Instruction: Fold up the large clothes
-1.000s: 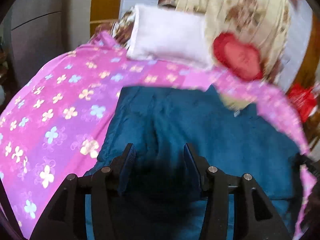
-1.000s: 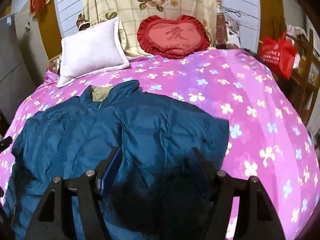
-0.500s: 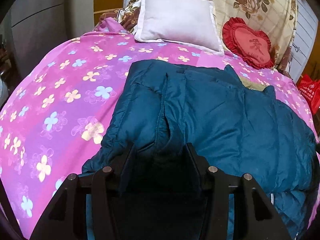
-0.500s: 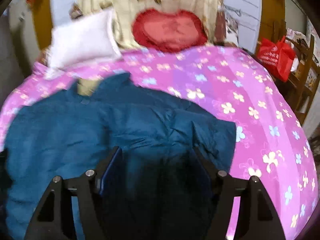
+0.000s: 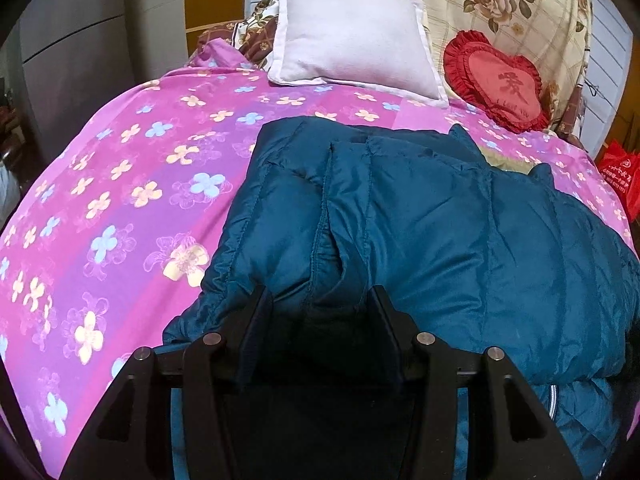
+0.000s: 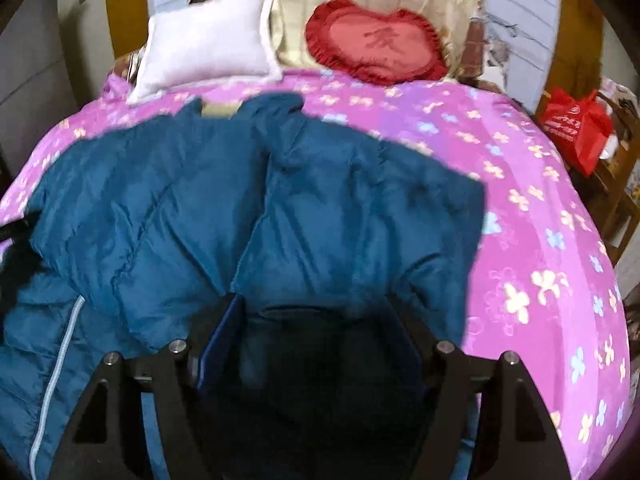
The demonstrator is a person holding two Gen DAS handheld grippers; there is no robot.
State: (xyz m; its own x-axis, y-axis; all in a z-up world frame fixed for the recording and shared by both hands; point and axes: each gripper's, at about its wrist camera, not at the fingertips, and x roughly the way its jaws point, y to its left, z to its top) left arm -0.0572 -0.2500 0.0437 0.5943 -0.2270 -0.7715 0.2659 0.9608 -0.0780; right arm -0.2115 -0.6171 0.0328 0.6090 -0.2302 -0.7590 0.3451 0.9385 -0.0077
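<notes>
A large teal puffer jacket [image 5: 420,216] lies spread on a pink flowered bedspread [image 5: 120,184], collar toward the pillows. My left gripper [image 5: 320,300] is open, its jaws standing on either side of a puffy fold at the jacket's left side, near a sleeve. My right gripper [image 6: 316,304] is open wide over the jacket [image 6: 280,200] near its right sleeve, with fabric lying between the jaws. A pale zipper [image 6: 56,380] runs down the jacket's lower left in the right wrist view.
A white pillow [image 5: 352,40] and a red heart cushion [image 5: 496,80] lean at the head of the bed. A red bag [image 6: 576,128] hangs by wooden furniture at the right. A grey cabinet [image 5: 72,40] stands at the left.
The left gripper has dropped down and forward onto the jacket's left fold. The right gripper has pushed forward over the right side; the jacket there now lies more bunched between its jaws.
</notes>
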